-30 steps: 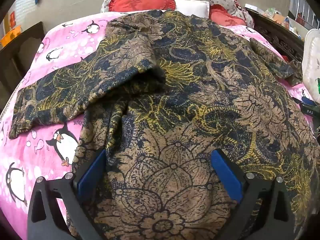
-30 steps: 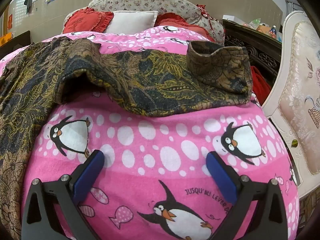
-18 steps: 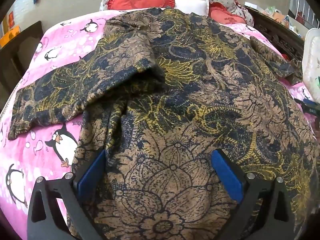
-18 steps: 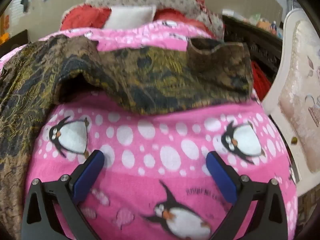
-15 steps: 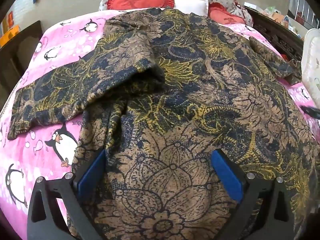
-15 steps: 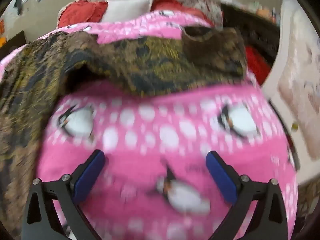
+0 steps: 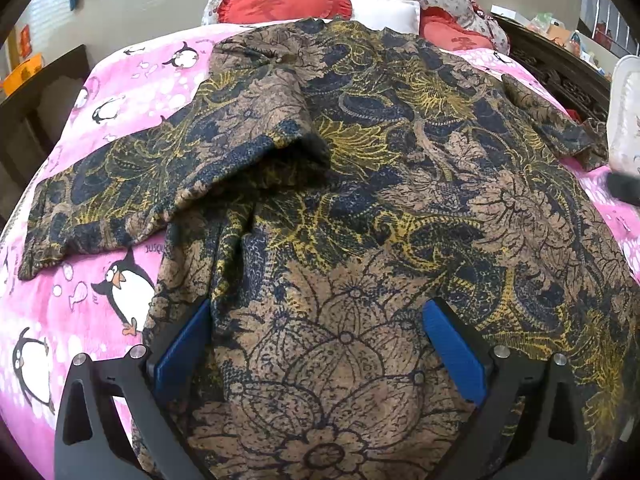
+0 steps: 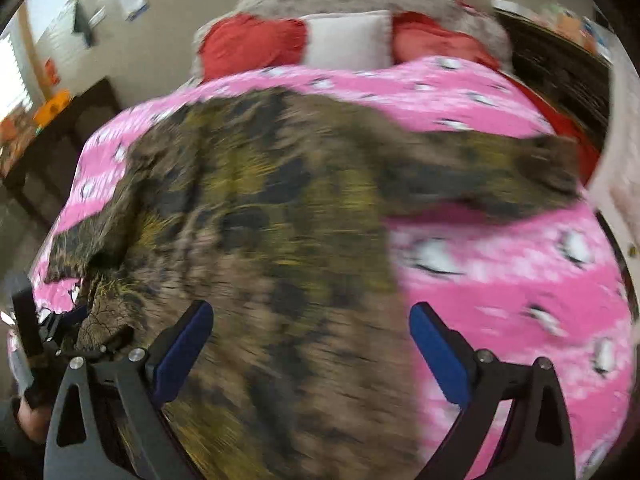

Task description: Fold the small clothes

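A brown, navy and yellow batik shirt (image 7: pixel 360 184) lies spread on the pink penguin blanket (image 7: pixel 120 80). Its left sleeve (image 7: pixel 120 184) stretches to the left, its right sleeve (image 7: pixel 560 128) to the far right. My left gripper (image 7: pixel 316 344) is open low over the shirt's hem, with cloth between and under its blue pads. My right gripper (image 8: pixel 310 344) is open above the shirt (image 8: pixel 272 220), in a blurred view. The left gripper also shows in the right wrist view (image 8: pixel 52 332) at the shirt's left hem.
Red and white pillows (image 7: pixel 320 4) and a floral headboard stand at the far end of the bed. A dark wooden table (image 7: pixel 36 92) is at the left. Dark carved furniture (image 7: pixel 560 64) and a white chair (image 7: pixel 628 120) are at the right.
My right gripper has swung left fast, from over the bare pink blanket beside the right sleeve to over the shirt's body. My left gripper has stayed in place and open.
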The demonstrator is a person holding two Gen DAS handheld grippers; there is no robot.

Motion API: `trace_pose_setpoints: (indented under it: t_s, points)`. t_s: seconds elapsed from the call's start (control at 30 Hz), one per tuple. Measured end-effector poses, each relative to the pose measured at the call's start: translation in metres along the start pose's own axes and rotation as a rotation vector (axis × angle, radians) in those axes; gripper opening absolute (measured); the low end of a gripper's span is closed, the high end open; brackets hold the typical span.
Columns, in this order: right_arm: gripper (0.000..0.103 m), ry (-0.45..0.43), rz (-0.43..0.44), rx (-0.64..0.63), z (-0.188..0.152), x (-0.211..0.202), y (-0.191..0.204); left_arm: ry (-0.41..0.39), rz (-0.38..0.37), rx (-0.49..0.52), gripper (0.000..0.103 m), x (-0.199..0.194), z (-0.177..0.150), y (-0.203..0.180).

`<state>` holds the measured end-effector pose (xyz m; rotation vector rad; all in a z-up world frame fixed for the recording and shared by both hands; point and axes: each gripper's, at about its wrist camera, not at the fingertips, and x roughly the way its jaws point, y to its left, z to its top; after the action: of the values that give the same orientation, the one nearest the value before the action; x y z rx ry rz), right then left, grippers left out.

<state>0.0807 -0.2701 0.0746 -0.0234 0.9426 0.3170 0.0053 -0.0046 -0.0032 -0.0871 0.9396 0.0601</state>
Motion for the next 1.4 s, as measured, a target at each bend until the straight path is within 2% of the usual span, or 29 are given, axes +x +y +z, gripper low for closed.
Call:
trace_pose_setpoints:
  t_s: [0.1, 0.2, 0.23, 0.27, 0.43, 0.77, 1.4]
  points:
    - [0.100, 0.029, 0.032, -0.047, -0.011, 0.040, 0.032, -0.004, -0.006, -0.001, 0.089, -0.001, 0.000, 0.003]
    - [0.100, 0.089, -0.023, -0.107, -0.035, 0.070, 0.036, -0.009, -0.009, -0.004, 0.089, -0.003, -0.001, 0.004]
    - [0.101, 0.028, -0.005, -0.134, -0.043, 0.064, 0.035, -0.010, -0.010, -0.006, 0.089, -0.003, -0.001, 0.004]
    - [0.101, 0.005, 0.005, -0.147, -0.050, 0.059, 0.034, -0.010, -0.010, -0.007, 0.089, -0.003, -0.001, 0.005]
    - [0.103, -0.033, 0.034, -0.128, -0.066, 0.052, 0.030, -0.010, -0.010, -0.008, 0.089, -0.004, -0.001, 0.006]
    - [0.103, -0.040, 0.009, -0.135, -0.063, 0.053, 0.028, -0.005, 0.012, 0.010, 0.089, -0.004, 0.000, 0.002]
    - [0.103, -0.034, -0.004, -0.135, -0.064, 0.052, 0.031, -0.005, 0.007, 0.002, 0.089, 0.000, 0.001, 0.000]
